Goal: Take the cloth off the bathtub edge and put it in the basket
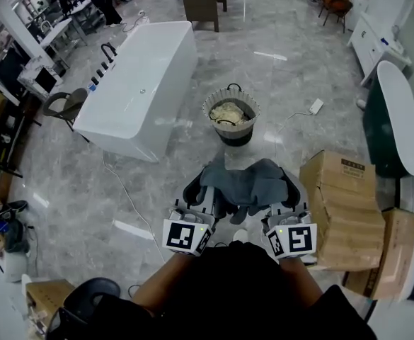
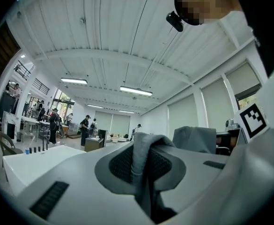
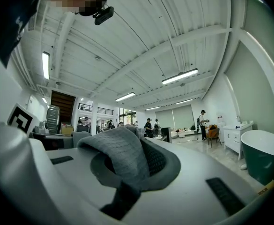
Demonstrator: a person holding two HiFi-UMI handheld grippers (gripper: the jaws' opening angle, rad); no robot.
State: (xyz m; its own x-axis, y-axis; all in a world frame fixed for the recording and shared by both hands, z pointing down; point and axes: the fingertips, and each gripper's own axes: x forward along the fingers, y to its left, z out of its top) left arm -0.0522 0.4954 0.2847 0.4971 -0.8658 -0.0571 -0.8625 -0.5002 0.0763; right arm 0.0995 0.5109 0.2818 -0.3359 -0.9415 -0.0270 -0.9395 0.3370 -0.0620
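A grey cloth (image 1: 243, 183) hangs stretched between my two grippers, above the floor and close to my body. My left gripper (image 1: 201, 198) is shut on its left end and my right gripper (image 1: 289, 198) on its right end. In the left gripper view the cloth (image 2: 141, 149) is pinched between the left gripper (image 2: 145, 168) pads. The right gripper view shows a fold of cloth (image 3: 120, 156) clamped in the right gripper (image 3: 129, 168). The round basket (image 1: 209, 108) stands on the floor ahead of the cloth, with cream fabric (image 1: 229, 112) inside. The white bathtub (image 1: 165, 83) lies ahead to the left.
Cardboard boxes (image 1: 341, 207) are stacked close on my right. A dark green tub (image 1: 380, 129) with a white rim sits beyond them. A cable (image 1: 125, 190) runs across the marble floor on the left. A chair (image 1: 64, 106) stands by the white bathtub's near end.
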